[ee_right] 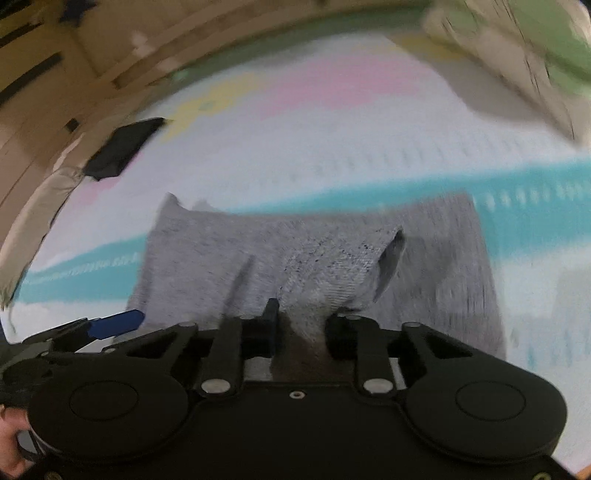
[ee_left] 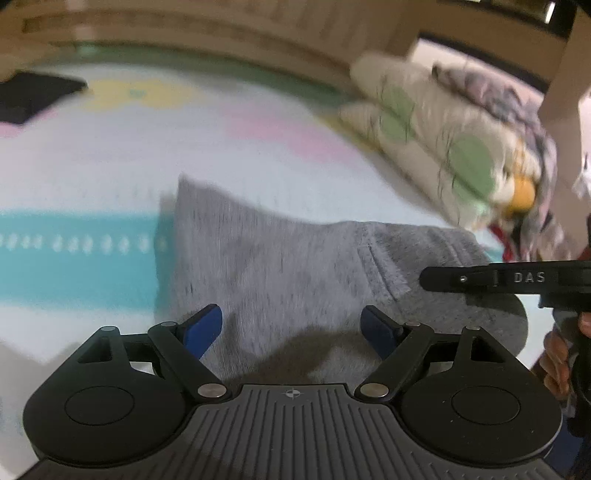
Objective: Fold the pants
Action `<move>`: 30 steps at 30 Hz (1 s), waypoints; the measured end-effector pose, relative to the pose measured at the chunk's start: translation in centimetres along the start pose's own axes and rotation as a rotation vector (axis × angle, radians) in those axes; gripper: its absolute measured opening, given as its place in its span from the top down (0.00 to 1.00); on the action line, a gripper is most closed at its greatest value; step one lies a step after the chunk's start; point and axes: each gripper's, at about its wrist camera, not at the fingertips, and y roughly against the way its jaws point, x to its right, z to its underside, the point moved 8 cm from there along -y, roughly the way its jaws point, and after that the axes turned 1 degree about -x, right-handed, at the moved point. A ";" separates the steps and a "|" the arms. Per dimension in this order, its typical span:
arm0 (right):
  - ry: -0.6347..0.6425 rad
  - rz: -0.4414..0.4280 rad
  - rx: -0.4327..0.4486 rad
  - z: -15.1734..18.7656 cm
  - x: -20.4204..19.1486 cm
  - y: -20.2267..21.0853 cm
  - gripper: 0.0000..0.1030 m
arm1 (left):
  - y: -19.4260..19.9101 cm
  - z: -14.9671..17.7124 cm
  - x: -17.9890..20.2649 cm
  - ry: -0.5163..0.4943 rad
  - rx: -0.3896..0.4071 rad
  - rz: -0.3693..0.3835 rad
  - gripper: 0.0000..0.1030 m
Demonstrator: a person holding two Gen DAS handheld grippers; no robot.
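Grey knit pants (ee_left: pixel 288 266) lie on a pastel bedsheet (ee_left: pixel 184 140), partly folded over. My left gripper (ee_left: pixel 291 325) hangs open just above the near part of the pants, its blue pads (ee_left: pixel 205 328) apart and empty. My right gripper (ee_right: pixel 301 314) is shut on a bunched fold of the grey pants (ee_right: pixel 332 266) and lifts that edge off the sheet. The right gripper's black finger (ee_left: pixel 498 278) shows at the right of the left wrist view. The left gripper's blue pad (ee_right: pixel 118 323) shows at the lower left of the right wrist view. Both views are motion-blurred.
A folded cream quilt with green dots (ee_left: pixel 443 147) lies on the bed at the far right. A dark cloth (ee_left: pixel 33 96) lies at the far left of the sheet (ee_right: pixel 332 129). A wooden bed frame (ee_left: pixel 184 33) runs along the back.
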 end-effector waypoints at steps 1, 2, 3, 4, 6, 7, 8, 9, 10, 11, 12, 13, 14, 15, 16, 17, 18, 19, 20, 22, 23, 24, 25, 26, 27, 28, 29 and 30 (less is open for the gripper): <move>0.018 -0.005 0.031 -0.5 -0.4 0.8 0.73 | 0.6 -0.5 0.2 -0.011 0.026 -0.005 0.21; 0.034 -0.004 0.066 -1.2 -0.8 1.8 0.74 | 1.1 -1.0 0.4 -0.028 0.048 -0.013 0.21; 0.048 0.006 0.090 -1.8 -1.1 2.4 0.75 | 1.4 -1.5 0.6 -0.043 0.066 -0.016 0.21; 0.066 0.021 0.115 -2.3 -1.2 3.0 0.75 | 1.5 -1.6 0.8 -0.048 0.071 -0.014 0.21; 0.100 0.086 0.146 -3.0 -0.6 3.3 0.75 | 0.6 -1.3 1.1 -0.041 0.040 -0.003 0.21; 0.107 0.127 0.139 -3.1 -0.1 2.9 0.74 | -0.1 -0.9 1.1 -0.038 0.005 -0.002 0.21; 0.110 0.172 0.110 -2.9 0.6 2.1 0.73 | -1.1 -0.1 1.2 -0.044 -0.043 -0.005 0.21; 0.101 0.211 0.065 -2.6 1.5 1.0 0.59 | -2.5 1.0 1.2 -0.066 -0.114 -0.023 0.21; 0.079 0.249 -0.001 -1.9 2.5 -0.5 0.45 | -3.5 2.0 1.1 -0.096 -0.168 -0.047 0.20; 0.057 0.296 -0.059 -1.0 3.5 -1.6 0.38 | -4.1 2.8 1.2 -0.148 -0.167 -0.066 0.19; 0.044 0.323 -0.082 -0.3 4.1 -2.4 0.15 | -4.0 3.0 1.6 -0.210 -0.117 -0.075 0.18; 0.038 0.330 -0.053 0.2 4.4 -2.6 0.01 | -4.0 3.2 1.8 -0.234 -0.111 -0.086 0.18; 0.045 0.328 -0.031 0.6 4.5 -2.6 0.00 | -4.0 3.3 1.9 -0.225 -0.110 -0.089 0.18; 0.055 0.322 -0.026 0.9 4.5 -2.6 0.00 | -4.0 3.3 1.7 -0.202 -0.113 -0.088 0.18; 0.052 0.322 -0.017 1.2 4.6 -2.7 0.00 | -3.9 3.3 1.6 -0.191 -0.112 -0.084 0.18; 0.037 0.320 -0.007 1.2 4.7 -2.6 0.00 | -3.8 3.3 1.6 -0.189 -0.106 -0.080 0.18; 0.021 0.316 -0.005 1.3 4.9 -2.7 0.00 | -3.8 3.3 1.6 -0.190 -0.100 -0.080 0.18; 0.002 0.309 -0.004 1.5 5.2 -2.4 0.00 | -3.7 3.3 1.6 -0.187 -0.094 -0.082 0.18; -0.016 0.301 -0.003 1.3 5.4 -2.2 0.00 | -3.5 3.5 1.6 -0.177 -0.088 -0.088 0.18; -0.034 0.291 0.003 1.1 5.5 -2.2 0.00 | -2.9 4.0 1.6 -0.149 -0.071 -0.096 0.18; -0.032 0.289 0.012 1.2 5.5 -2.2 0.00 | -2.6 4.1 1.7 -0.139 -0.060 -0.098 0.18; -0.028 0.286 0.021 1.3 5.5 -2.0 0.00 | -2.4 4.3 1.7 -0.135 -0.049 -0.097 0.18; -0.024 0.281 0.032 1.4 5.6 -2.0 0.00 | -2.3 4.4 1.7 -0.135 -0.042 -0.093 0.18; -0.022 0.278 0.040 1.5 5.6 -2.0 0.00 | -2.1 4.4 1.7 -0.136 -0.041 -0.086 0.18; -0.020 0.274 0.046 1.7 5.5 -1.9 0.00 | -2.1 4.4 1.7 -0.138 -0.045 -0.079 0.18; -0.016 0.269 0.051 1.9 5.5 -1.8 0.00 | -2.1 4.2 1.7 -0.141 -0.057 -0.069 0.18; -0.013 0.267 0.053 1.9 5.5 -1.8 0.00 | -2.2 4.1 1.6 -0.141 -0.072 -0.060 0.18; -0.012 0.265 0.055 2.0 5.4 -1.7 0.00 | -2.2 3.7 1.5 -0.132 -0.091 -0.050 0.19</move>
